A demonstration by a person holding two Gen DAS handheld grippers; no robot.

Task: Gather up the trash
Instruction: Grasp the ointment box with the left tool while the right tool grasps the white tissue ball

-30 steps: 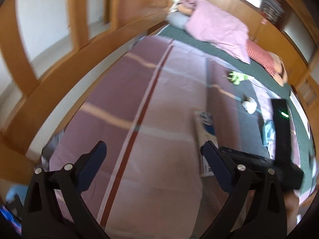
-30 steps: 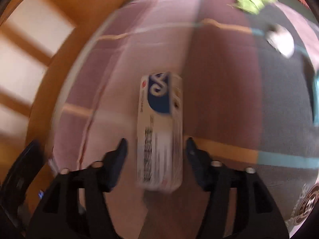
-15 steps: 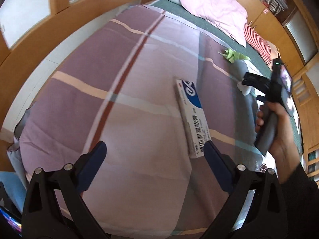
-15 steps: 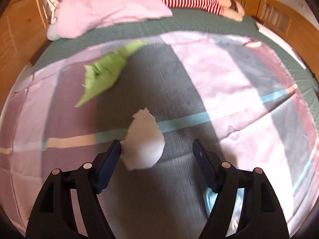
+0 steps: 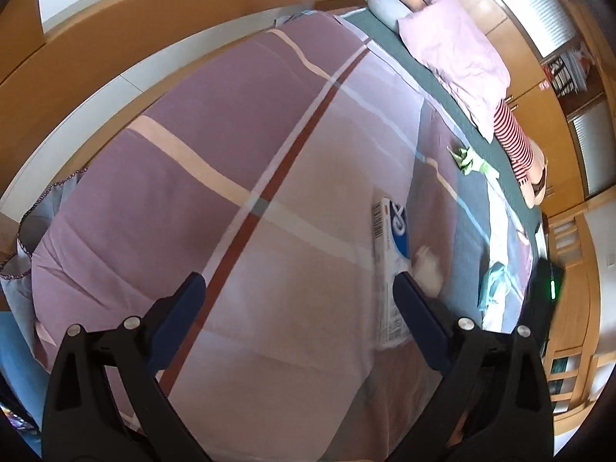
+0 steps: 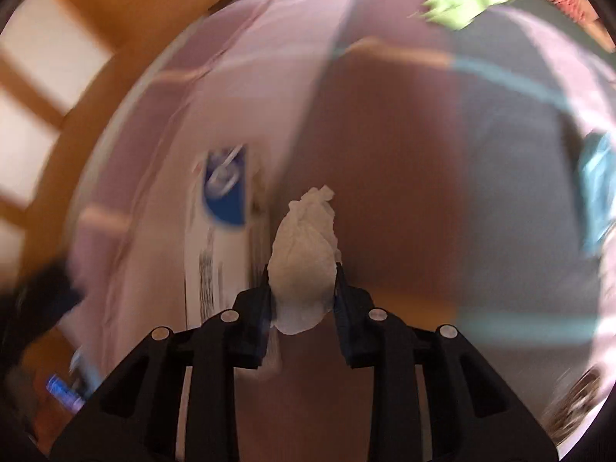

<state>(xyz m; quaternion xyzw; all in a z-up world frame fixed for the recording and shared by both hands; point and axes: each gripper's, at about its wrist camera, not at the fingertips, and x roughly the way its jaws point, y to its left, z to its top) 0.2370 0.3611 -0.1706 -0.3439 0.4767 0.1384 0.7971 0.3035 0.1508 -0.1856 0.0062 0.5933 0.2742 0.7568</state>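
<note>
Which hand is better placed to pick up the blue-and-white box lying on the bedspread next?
Left. The left tongs are open and empty, with the box lying just beside the right-hand finger. The right tongs are closing on a crumpled white tissue, so that hand looks occupied.

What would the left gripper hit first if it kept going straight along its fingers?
Likely bare bedspread: the open left gripper points down at it with nothing between the fingers. The box lies just off line by one finger; depth unclear.

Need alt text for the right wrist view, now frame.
The right tongs are closing on a crumpled white paper wad above a pink-and-grey striped bedspread. A long white-and-blue cardboard box lies blurred to its left, with a crumpled green paper scrap farther away.
</note>
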